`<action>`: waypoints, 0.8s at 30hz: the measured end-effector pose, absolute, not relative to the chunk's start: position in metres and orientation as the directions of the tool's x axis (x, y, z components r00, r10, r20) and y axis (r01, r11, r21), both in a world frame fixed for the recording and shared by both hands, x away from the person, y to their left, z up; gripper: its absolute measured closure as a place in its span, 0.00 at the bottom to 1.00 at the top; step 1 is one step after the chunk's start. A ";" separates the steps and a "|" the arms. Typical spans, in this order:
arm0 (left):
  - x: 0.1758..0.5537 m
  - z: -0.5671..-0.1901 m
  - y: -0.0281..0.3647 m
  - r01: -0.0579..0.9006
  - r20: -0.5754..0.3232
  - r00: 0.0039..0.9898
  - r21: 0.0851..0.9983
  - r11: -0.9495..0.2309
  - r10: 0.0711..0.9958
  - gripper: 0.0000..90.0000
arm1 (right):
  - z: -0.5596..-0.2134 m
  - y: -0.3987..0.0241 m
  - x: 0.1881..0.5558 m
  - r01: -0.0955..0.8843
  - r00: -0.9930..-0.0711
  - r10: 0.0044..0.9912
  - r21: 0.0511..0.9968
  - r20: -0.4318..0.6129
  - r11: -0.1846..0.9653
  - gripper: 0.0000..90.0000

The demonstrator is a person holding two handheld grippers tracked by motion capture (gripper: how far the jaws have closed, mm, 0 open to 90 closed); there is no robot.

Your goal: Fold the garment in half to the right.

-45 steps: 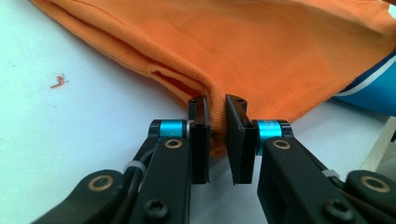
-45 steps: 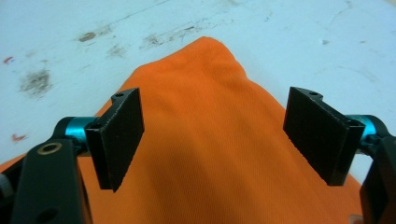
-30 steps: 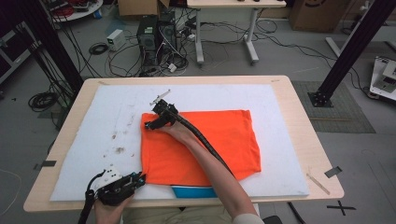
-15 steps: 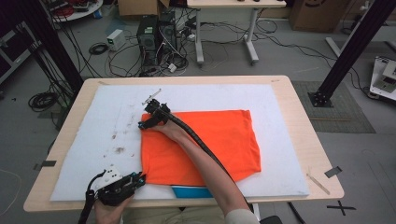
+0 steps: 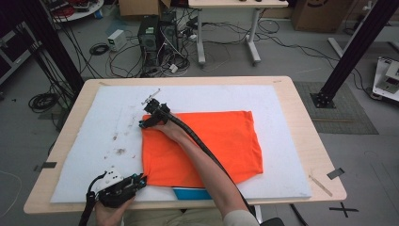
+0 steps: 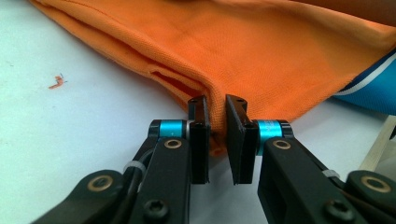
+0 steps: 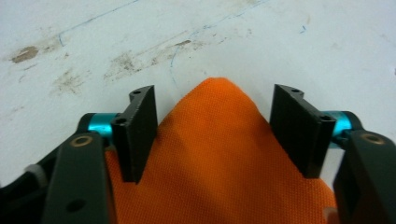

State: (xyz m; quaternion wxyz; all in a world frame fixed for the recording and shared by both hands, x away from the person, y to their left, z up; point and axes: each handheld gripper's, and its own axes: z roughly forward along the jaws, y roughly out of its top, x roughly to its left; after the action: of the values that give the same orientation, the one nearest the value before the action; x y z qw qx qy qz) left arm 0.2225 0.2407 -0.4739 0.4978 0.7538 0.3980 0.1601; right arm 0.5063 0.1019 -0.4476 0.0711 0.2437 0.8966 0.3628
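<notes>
Orange shirt [image 5: 207, 146] flat on white mat [image 5: 108, 127]

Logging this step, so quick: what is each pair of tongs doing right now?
Left tongs: shut on the near corner of the orange shirt.
Right tongs: open, jaws just closing, astride the shirt's far corner, pads not yet pressing.

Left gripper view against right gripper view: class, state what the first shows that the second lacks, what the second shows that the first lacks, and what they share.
Left gripper view alone: the left gripper pinches a folded corner of the orange shirt, with a blue piece with white stripes beside it. Right gripper view alone: the right gripper, whose jaws have just been closing, stands wide around a pointed orange corner, pads apart from the cloth, and brown stains mark the mat. Shared: orange cloth between black jaws on the white mat.
</notes>
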 end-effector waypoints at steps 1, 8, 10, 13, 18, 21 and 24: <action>0.222 -0.474 0.241 0.440 -0.154 0.632 0.878 -0.188 0.760 0.89 | -0.448 0.101 0.507 0.398 -0.866 0.496 0.689 0.064 0.605 0.45; 0.222 -0.474 0.240 0.434 -0.144 0.631 0.880 -0.193 0.763 0.89 | -0.448 0.098 0.508 0.408 -0.858 0.508 0.701 0.074 0.585 0.64; 0.222 -0.474 0.240 0.433 -0.145 0.630 0.881 -0.191 0.763 0.89 | -0.448 0.098 0.506 0.401 -0.860 0.506 0.702 0.067 0.588 0.68; 0.221 -0.474 0.240 0.434 -0.146 0.630 0.881 -0.190 0.763 0.89 | -0.448 0.099 0.504 0.377 -0.873 0.484 0.707 0.056 0.599 0.75; 0.221 -0.474 0.240 0.433 -0.146 0.630 0.882 -0.189 0.763 0.89 | -0.448 0.100 0.503 0.371 -0.880 0.470 0.710 0.063 0.599 0.83; 0.221 -0.474 0.240 0.434 -0.145 0.631 0.881 -0.191 0.762 0.89 | -0.448 0.101 0.500 0.359 -0.885 0.463 0.711 0.053 0.605 0.89; 0.221 -0.474 0.240 0.433 -0.146 0.630 0.881 -0.190 0.763 0.89 | -0.448 0.101 0.500 0.357 -0.886 0.460 0.711 0.054 0.605 0.92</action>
State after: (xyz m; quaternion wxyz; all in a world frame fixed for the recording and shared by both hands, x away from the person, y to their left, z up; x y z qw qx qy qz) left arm 0.2214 0.2402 -0.4743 0.4976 0.7533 0.3970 0.1655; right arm 0.5001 0.1006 -0.4479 0.0674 0.2286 0.8934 0.3809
